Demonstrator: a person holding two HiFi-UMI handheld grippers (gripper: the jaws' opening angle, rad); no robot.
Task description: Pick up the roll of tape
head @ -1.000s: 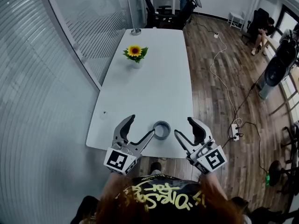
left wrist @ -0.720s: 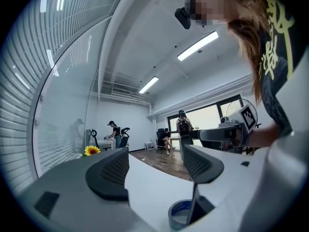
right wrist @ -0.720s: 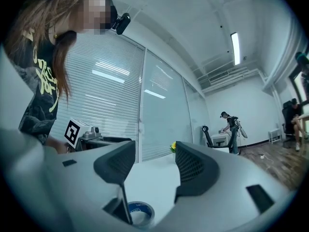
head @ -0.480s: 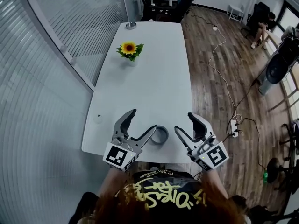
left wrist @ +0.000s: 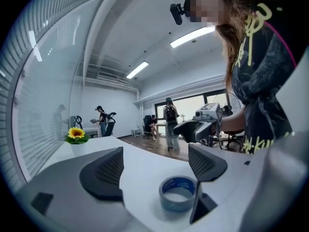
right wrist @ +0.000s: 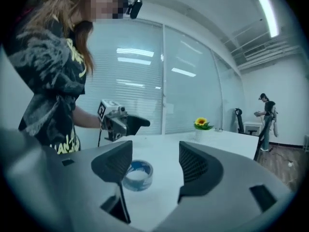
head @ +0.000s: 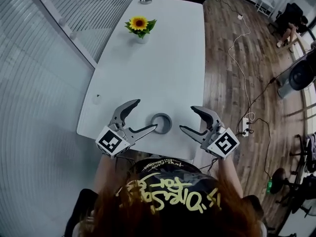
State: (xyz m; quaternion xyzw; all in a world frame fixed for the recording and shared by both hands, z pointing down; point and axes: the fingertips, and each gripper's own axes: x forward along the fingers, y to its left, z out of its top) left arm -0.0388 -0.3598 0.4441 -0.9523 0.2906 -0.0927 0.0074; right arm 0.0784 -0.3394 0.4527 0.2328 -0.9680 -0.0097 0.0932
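Head view: we hold both grippers low over the near edge of the white table, and the roll of tape lies flat there between them, touched by neither. The left gripper has its jaws wide and opening. In the left gripper view the roll of tape sits on the table ahead, close to the inner jaw and not pinched. The right gripper is also spread wide and opening. In the right gripper view the roll of tape shows just past its left-hand jaw, with only bare table between the pads. A potted sunflower stands toward the far left edge.
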